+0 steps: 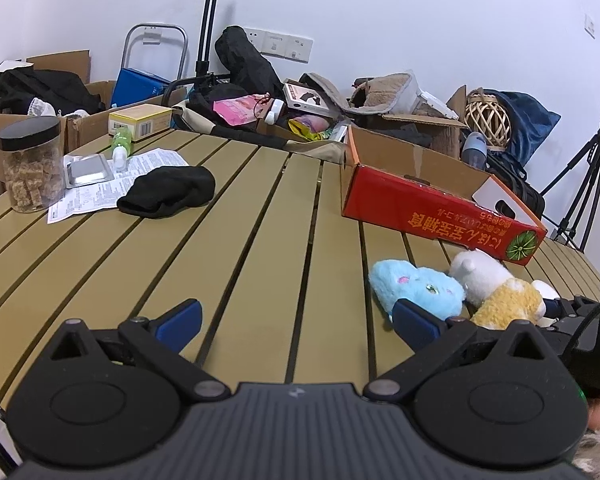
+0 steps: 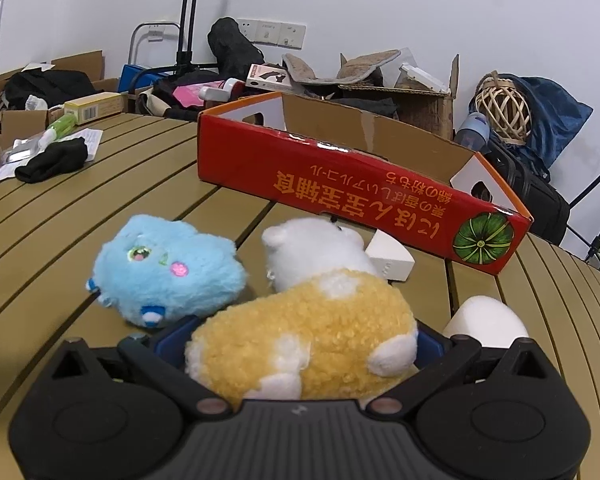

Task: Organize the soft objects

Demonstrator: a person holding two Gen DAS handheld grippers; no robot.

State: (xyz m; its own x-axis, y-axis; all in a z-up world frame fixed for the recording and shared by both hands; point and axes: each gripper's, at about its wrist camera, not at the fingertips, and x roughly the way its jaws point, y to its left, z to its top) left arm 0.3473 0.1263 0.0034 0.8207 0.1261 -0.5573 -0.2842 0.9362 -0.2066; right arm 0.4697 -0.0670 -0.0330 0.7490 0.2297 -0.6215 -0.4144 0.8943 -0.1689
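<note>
Right claw (image 2: pixel 300 344) closed around the yellow-and-white plush (image 2: pixel 300 336) on the tabletop (image 1: pixel 220 260).
Left claw (image 1: pixel 296 320) wide, empty; blue plush (image 2: pixel 164 272) at ten o'clock; red box (image 2: pixel 360 196) at twelve; plush light, compressible; grip mid-body.

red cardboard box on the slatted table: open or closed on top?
Open. The red cardboard box has no lid or flaps over it; its brown inner walls show from above in both wrist views. Whether anything lies inside cannot be told.

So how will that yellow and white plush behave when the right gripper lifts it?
The yellow and white plush looks fluffy and stuffed, so it likely squashes under the right gripper and sags at its ends. Probably light, and its curly pile should resist slipping.
</note>
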